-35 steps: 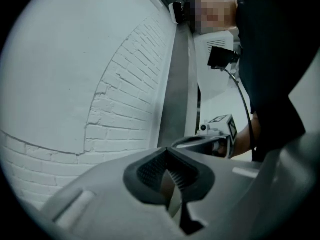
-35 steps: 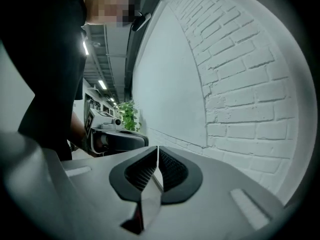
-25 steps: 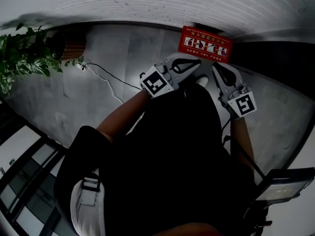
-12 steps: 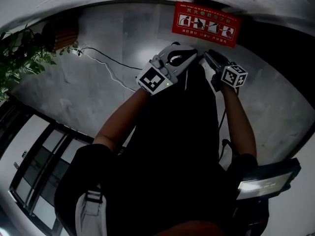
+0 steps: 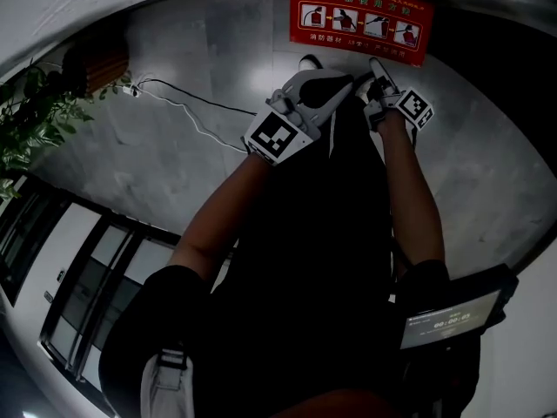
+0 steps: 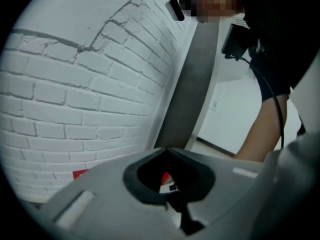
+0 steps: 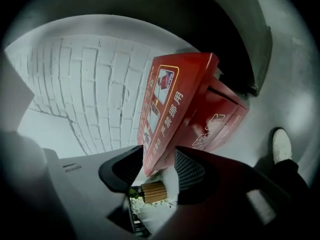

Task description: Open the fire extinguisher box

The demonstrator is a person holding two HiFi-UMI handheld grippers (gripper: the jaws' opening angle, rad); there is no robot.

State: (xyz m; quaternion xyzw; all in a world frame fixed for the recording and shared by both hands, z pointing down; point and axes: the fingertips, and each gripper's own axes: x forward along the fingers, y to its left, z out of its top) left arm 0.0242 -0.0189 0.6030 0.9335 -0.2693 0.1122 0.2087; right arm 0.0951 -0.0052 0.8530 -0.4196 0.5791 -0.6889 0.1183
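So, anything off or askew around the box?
The red box's lid looks lifted at an angle off the box body, its corner between the right gripper's opening jaws. A cable trails loose across the floor.

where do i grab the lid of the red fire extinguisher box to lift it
Grip the red lid by its thin front edge near the corner, coming from the open floor side. Its back sits toward the brick wall, and that edge looks narrow enough to span. The right tongs straddle that corner, jaws opening, pads not pressing.
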